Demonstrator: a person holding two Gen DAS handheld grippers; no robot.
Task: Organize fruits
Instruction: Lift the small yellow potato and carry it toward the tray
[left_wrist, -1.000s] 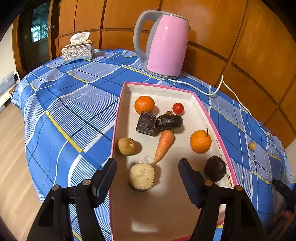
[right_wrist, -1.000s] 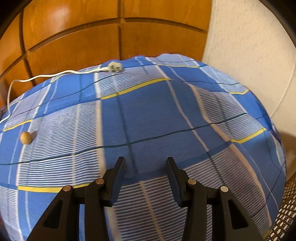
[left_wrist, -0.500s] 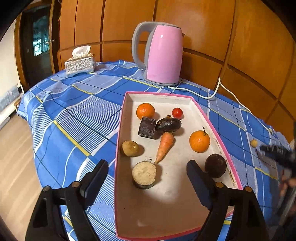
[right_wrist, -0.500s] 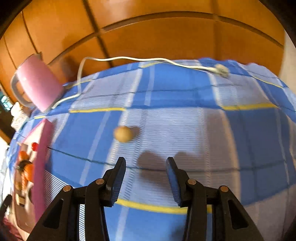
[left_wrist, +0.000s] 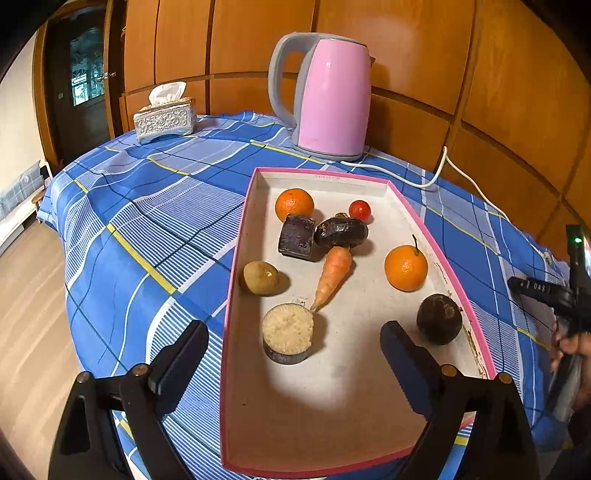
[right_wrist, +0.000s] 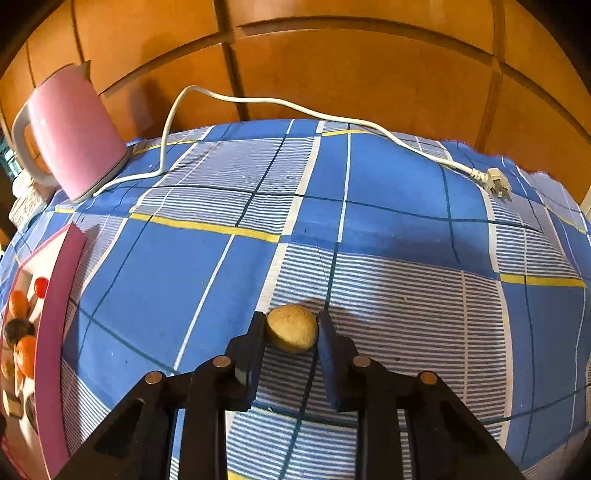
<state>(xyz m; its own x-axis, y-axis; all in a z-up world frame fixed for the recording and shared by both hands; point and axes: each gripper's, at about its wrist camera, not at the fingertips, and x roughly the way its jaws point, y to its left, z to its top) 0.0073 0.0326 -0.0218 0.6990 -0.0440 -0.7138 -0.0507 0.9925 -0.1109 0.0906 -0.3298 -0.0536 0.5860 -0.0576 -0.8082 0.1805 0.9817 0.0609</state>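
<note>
right gripper (right_wrist: 291, 332): closing on small round tan fruit (right_wrist: 292, 332), pads at contact; lift straight.
left gripper (left_wrist: 293, 354): opening wide, empty.
pink-rimmed cardboard tray (right_wrist: 55, 295): 9 o'clock.

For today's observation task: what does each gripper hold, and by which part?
The right gripper is closing on the small tan fruit, pads at its two sides, on the tablecloth. The left gripper, opening above the tray, holds nothing.

Right hand-held gripper (right_wrist: 291, 328) reached small tan fruit (right_wrist: 292, 332), closing; left (left_wrist: 293, 341) opening.
</note>
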